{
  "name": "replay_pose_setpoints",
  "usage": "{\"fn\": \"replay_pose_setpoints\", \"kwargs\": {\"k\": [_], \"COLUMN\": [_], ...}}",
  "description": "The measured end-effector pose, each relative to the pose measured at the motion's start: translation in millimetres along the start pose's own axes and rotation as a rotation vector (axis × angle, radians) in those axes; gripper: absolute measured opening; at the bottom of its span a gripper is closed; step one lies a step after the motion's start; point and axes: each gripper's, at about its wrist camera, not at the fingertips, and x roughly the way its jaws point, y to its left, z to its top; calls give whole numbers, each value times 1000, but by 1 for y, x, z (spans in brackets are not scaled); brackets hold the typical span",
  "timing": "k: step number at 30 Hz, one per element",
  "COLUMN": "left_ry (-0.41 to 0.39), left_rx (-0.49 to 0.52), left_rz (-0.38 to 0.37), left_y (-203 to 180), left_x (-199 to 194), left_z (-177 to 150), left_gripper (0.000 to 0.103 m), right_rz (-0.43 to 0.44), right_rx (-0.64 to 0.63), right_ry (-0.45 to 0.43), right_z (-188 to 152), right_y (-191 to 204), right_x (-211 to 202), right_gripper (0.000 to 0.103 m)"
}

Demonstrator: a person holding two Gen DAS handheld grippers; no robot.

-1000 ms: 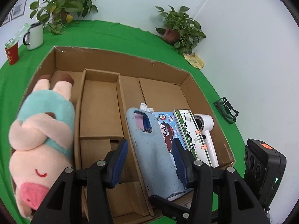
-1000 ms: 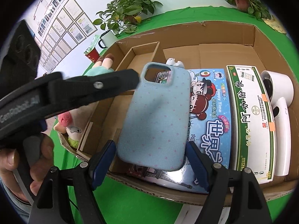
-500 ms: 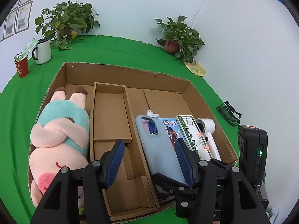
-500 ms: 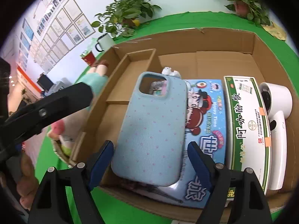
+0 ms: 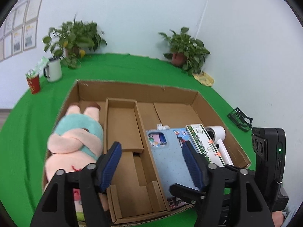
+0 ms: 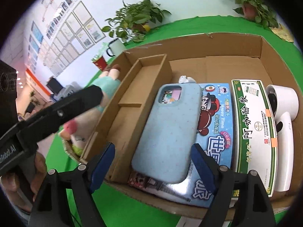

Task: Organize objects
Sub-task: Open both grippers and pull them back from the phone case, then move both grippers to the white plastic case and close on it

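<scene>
A cardboard box (image 5: pixel 132 89) (image 6: pixel 208 43) with dividers lies on the green table. In it lie a pink plush pig (image 5: pixel 75 141) (image 6: pixel 108 83), a light blue phone case (image 5: pixel 170 157) (image 6: pixel 170 128) on a cartoon puzzle box (image 6: pixel 217 113), a green-and-white medicine box (image 5: pixel 204 141) (image 6: pixel 253 128) and a white hair dryer (image 5: pixel 217 138) (image 6: pixel 284 109). My left gripper (image 5: pixel 151 166) is open and empty above the box's near side. My right gripper (image 6: pixel 153 168) is open and empty, above the near end of the phone case.
Two potted plants (image 5: pixel 75 39) (image 5: pixel 185 51) stand at the back by the wall. A white mug (image 5: pixel 54 70) and a red cup (image 5: pixel 34 83) stand at the far left. A black clip (image 5: pixel 239 119) lies right of the box.
Both grippers have pulled back and up from the box, staying open. The phone case stays on the puzzle box.
</scene>
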Motion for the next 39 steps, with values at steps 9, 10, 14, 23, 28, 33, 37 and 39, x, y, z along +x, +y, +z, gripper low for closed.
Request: {"fn": "replay_pose_setpoints", "kwargs": {"k": [9,10,14,23,28,33,37,39], "left_ry": [-229,-225,-190,68,195,319,389,416], "left_rx": [87,80,84,78,51,-54,-169,-198], "left_rz": [181,183,190,-41,-159,-321,-394,-428], "left_y": [-42,-45,-59,-90,-97,-88,-76,-75], "left_x": [-64,-66,-70,-30,-1,26,47,54], "left_z": [-34,-39,-67,-121,-130,-135,-140,-143], "left_gripper": [103,103,103,103,103,101,96,92], "right_rz": [-138,-161,-227,-239,-242,-244,-250,-251], "right_rx": [-66,-71,-81,-12,-66,-65,-65,-77], "right_ry": [-240,-260,-211,-71,-119,-131,-128,-110], "right_z": [-34,-41,-74,-132,-139,-141,-142,-142], "right_y": [0,0,-4,-22,-10,-11,-12,-11], "right_x": [-79,-88,-96,-71,-74,-73,-71,-67], "right_gripper": [103,103,103,103,103,101,96,90]}}
